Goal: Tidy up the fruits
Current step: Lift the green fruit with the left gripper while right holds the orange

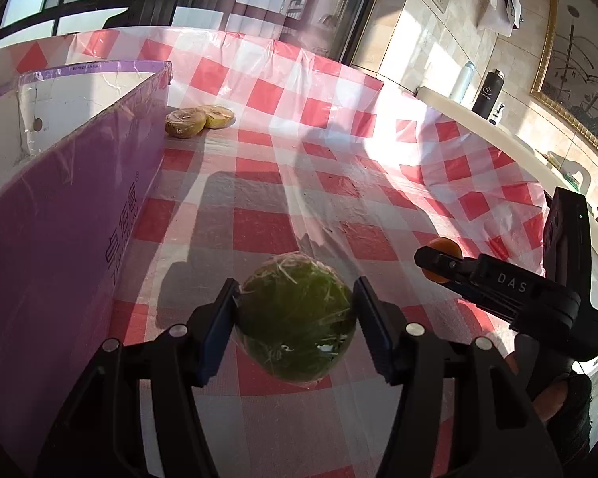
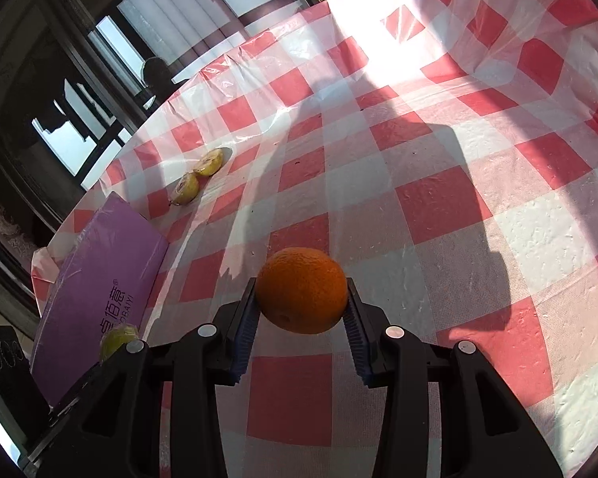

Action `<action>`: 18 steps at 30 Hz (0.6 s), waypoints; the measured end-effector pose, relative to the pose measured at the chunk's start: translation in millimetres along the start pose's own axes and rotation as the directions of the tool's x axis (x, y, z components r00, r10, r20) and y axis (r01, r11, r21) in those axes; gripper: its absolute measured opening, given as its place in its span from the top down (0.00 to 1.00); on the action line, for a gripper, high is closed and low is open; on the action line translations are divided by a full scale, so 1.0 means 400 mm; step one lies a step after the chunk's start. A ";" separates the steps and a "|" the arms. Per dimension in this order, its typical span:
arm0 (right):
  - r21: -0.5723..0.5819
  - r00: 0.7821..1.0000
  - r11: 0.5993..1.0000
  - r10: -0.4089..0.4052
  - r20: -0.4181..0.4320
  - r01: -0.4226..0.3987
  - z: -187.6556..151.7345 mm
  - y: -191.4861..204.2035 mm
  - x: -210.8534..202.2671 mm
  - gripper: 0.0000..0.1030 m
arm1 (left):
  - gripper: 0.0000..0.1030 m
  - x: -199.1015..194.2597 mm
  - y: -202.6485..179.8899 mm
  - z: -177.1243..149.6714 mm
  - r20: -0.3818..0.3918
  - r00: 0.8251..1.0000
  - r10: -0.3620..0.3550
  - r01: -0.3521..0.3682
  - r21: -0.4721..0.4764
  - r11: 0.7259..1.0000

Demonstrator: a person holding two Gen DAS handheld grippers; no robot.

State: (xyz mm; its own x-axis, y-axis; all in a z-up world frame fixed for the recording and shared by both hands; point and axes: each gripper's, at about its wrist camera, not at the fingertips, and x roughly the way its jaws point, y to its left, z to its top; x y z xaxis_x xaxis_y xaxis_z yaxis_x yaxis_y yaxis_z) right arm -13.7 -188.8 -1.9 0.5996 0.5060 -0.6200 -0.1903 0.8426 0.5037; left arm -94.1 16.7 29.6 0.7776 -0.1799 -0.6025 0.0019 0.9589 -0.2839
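Fruits are being carried two at a time: the left claw (image 1: 295, 322) is clamping a green fruit (image 1: 297, 318) wrapped in clear film, and the right claw (image 2: 301, 310) is clamping an orange (image 2: 302, 290). Each fruit is sitting between the ribbed pads at its widest part, a hold that is likely keeping a round body from rolling out. Both fruits are hanging above the surface (image 1: 339, 167), which is wearing a red-and-white checked plastic cloth (image 2: 438, 207). A purple box (image 1: 71, 207) is standing open-topped at the left edge, just beside the left claw; it is probably serving as the collection container, which would explain why both claws are being held near its long wall. Two yellowish fruit halves (image 1: 199, 119), also film-wrapped, are lying touching each other on the cloth near the far corner of the box, not yet collected. Two bottles (image 1: 478, 87) are standing on a separate ledge, well apart from the work
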 end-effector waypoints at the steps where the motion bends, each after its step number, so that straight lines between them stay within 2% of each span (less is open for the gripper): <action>1: -0.011 1.000 1.000 -0.004 -0.006 0.004 -0.007 0.005 -0.003 0.60 | 0.43 -0.011 -0.005 -0.006 0.001 1.000 0.001 -0.001 0.012 1.000; 4: -0.029 1.000 1.000 -0.012 -0.012 0.012 -0.017 0.014 -0.017 0.60 | 0.43 -0.048 -0.015 -0.017 0.019 1.000 0.000 -0.001 0.036 0.999; 8: -0.058 0.999 0.998 0.037 0.016 -0.036 -0.010 0.055 -0.053 0.60 | 0.45 -0.136 -0.024 0.006 0.117 0.993 -0.007 0.002 0.039 0.999; 9: -0.069 0.998 0.996 0.051 0.024 -0.050 -0.007 0.071 -0.062 0.60 | 0.51 -0.163 -0.026 0.017 0.148 0.989 -0.012 0.006 0.041 0.999; 10: -0.080 0.997 0.995 0.067 0.030 -0.065 -0.005 0.088 -0.071 0.60 | 0.64 -0.198 -0.029 0.032 0.185 0.983 -0.022 0.013 0.049 0.999; 13: -0.130 0.991 0.985 0.120 0.051 -0.113 -0.003 0.152 -0.092 0.60 | 0.64 -0.282 -0.021 0.078 0.275 0.961 -0.023 0.011 0.048 0.999; 15: -0.176 0.990 0.978 0.127 0.060 -0.115 -0.008 0.196 -0.089 0.60 | 0.64 -0.300 -0.009 0.103 0.279 0.960 -0.001 -0.014 0.049 0.999; 17: -0.187 0.993 0.977 0.112 0.044 -0.102 -0.011 0.212 -0.067 0.60 | 0.64 -0.286 0.004 0.112 0.244 0.970 0.013 -0.030 0.068 0.997; 18: -0.173 0.994 0.980 0.108 0.032 -0.101 -0.014 0.208 -0.058 0.60 | 0.64 -0.277 0.009 0.108 0.218 0.976 0.000 -0.016 0.072 0.997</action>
State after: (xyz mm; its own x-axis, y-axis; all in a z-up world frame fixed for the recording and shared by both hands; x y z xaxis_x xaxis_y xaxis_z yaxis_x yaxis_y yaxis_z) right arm -47.8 -129.3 50.8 0.5997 0.5883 -0.5424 -0.3817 0.8061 0.4522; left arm -153.0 49.3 127.5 0.8959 -0.1273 -0.4256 0.0341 0.9749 -0.2198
